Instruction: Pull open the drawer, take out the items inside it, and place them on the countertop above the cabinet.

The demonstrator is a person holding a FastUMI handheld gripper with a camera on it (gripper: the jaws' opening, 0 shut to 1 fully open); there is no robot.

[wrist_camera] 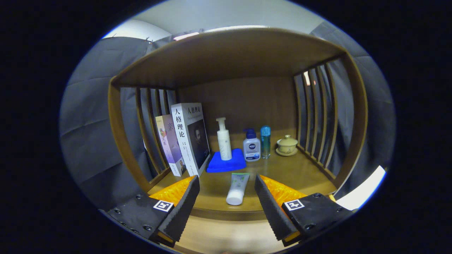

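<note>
We hold the gripper (pixel 227 197) with jaws wide open and empty; a white tube (pixel 238 188) lies on the bench (pixel 300 173) between them.

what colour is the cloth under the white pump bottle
Blue: the folded cloth under the pump bottle, clearest in the gripper view.

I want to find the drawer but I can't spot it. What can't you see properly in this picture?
- The drawer: below the wooden countertop's front edge, cut off in the gripper view behind the open black tongs.
- The white squeeze tube with green label lies between the tongs; its label print is too small.
- The purple book is partly hidden by the white book.
- The blue folded cloth is partly covered by the white pump bottle.
</note>
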